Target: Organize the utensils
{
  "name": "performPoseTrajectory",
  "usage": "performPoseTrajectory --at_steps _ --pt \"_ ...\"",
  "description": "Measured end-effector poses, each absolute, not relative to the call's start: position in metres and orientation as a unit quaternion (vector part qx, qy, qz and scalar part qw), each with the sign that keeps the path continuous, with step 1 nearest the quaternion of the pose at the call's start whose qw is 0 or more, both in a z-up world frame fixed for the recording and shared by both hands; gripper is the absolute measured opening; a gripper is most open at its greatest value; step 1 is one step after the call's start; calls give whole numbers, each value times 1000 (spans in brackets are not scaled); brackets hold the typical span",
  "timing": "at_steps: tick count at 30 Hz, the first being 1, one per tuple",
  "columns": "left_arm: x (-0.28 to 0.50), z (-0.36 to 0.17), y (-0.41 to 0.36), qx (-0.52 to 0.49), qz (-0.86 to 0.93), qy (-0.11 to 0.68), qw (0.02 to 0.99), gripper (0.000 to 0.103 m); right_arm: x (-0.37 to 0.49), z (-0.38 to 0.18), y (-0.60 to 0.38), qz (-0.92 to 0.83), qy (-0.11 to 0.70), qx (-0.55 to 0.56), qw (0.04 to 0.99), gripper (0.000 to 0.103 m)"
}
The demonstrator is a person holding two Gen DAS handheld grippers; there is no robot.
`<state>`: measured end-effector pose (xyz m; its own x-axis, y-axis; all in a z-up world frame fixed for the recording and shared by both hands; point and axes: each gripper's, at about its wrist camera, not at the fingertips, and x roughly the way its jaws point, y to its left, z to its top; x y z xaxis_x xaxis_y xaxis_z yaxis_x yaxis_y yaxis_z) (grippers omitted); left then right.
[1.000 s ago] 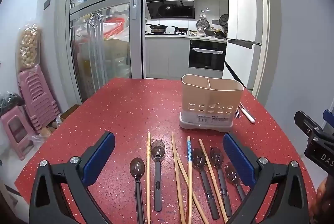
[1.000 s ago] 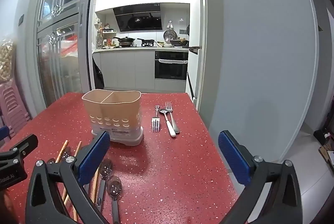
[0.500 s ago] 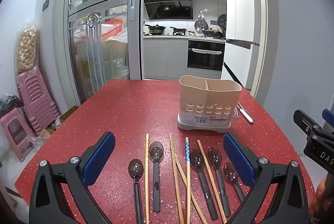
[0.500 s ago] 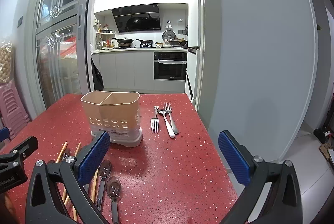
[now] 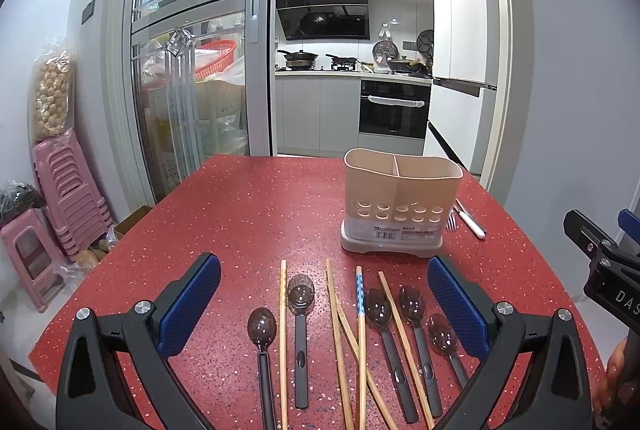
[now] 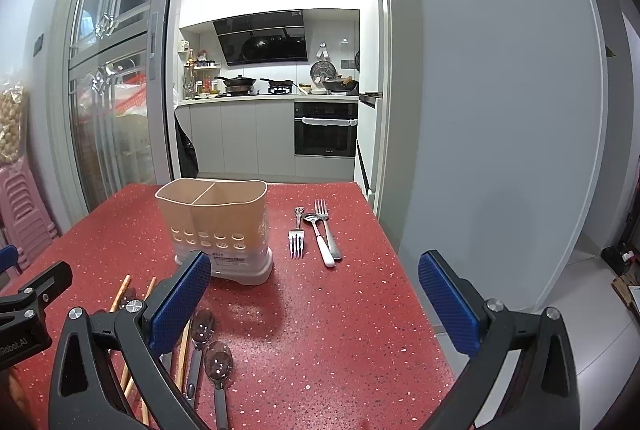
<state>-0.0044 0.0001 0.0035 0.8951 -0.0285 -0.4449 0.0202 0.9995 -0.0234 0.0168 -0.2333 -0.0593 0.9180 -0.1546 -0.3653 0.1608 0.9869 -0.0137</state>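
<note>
left gripper (image 5: 324,304): wide open, empty, hovering above the near table edge
right gripper (image 6: 314,296): wide open, empty, off to the right of the left one
table (image 5: 248,213): red speckled top under both tools
holder (image 5: 400,201): beige, two compartments, upright; ahead and slightly right of the left gripper, ahead-left of the right gripper; nothing seen sticking out of it
spoons (image 5: 378,310): five dark translucent ones with black handles, lying flat between and below the left gripper's fingers, bowls pointing away
chopsticks (image 5: 283,310): wooden, mixed in among the spoons, some crossing; one with blue patterned tip (image 5: 359,290)
forks (image 6: 296,242): two metal ones beside a white-handled spoon (image 6: 318,240), flat, just right of the holder, straight ahead of the right gripper
person's hand (image 5: 616,374): sliver at right edge of left view
</note>
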Motion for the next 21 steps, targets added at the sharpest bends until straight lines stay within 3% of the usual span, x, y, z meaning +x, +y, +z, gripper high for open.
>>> performPoseTrajectory --at_steps 21 --pt "-7 6 -1 -8 -14 224 975 103 15 -58 -234 -78 183 9 980 103"
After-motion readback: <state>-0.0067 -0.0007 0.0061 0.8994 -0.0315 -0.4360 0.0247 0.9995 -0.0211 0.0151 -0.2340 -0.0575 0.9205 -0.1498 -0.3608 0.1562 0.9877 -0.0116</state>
